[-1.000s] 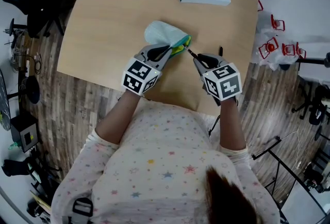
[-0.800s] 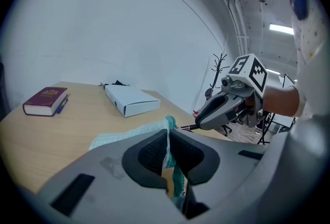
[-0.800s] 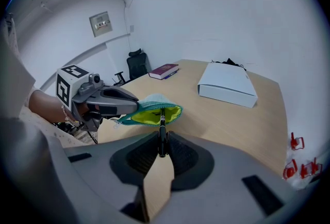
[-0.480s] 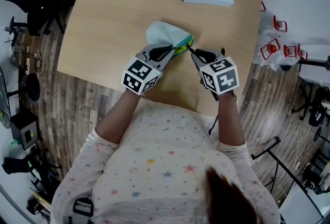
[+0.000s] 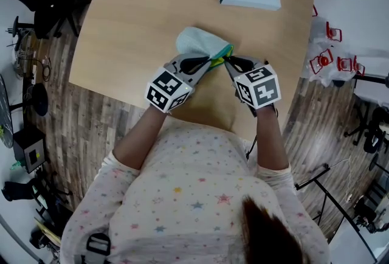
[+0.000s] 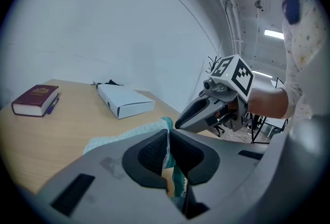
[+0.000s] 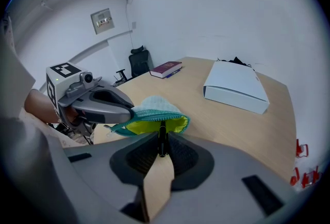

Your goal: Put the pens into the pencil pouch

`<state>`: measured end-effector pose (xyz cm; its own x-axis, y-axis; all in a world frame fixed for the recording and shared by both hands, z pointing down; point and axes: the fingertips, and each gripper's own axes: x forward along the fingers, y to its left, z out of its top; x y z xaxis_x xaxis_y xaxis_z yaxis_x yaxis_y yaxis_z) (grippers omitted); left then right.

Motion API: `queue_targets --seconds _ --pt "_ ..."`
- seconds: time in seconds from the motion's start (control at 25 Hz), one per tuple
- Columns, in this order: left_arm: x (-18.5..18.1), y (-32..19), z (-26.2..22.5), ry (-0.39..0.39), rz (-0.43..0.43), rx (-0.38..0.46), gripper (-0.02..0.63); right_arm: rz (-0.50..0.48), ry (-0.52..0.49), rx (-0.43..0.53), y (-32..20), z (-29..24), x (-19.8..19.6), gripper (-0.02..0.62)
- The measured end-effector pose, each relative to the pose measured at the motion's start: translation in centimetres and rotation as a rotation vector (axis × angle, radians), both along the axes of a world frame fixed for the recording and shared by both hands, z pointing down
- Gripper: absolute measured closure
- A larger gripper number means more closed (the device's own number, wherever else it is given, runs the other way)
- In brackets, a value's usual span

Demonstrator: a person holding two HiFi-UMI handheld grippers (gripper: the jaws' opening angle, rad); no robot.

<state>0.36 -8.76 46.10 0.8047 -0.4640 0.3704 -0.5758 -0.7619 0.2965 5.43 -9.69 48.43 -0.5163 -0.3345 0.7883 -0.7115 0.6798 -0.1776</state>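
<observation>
While the left hand-held gripper (image 6: 168, 140) pinches the soft pencil pouch (image 7: 152, 106) by its limp rim, the right hand-held gripper (image 7: 162, 142) clamps a thin, stiff, probably slippery pen (image 7: 162, 127) near its tail, tip at the pouch mouth just ahead.

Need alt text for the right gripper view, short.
Right tongs shut on a black pen, its tip at the mouth of a teal pencil pouch that the left tongs hold open. Behind, on the wooden table, lie a white box and a dark red book.
</observation>
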Motion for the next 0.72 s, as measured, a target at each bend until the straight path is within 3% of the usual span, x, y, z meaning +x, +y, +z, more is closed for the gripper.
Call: queue_targets --seconds 0.32,0.72 --pt "0.4 0.2 -0.3 0.012 0.035 0.005 0.581 -0.03 0.018 -0.001 -0.6 0.2 -1.0 0.535" --pt "-0.1 -0.2 -0.6 0.026 0.008 0.01 0.581 -0.029 0.012 0.046 -0.9 0.2 -1.1 0.532"
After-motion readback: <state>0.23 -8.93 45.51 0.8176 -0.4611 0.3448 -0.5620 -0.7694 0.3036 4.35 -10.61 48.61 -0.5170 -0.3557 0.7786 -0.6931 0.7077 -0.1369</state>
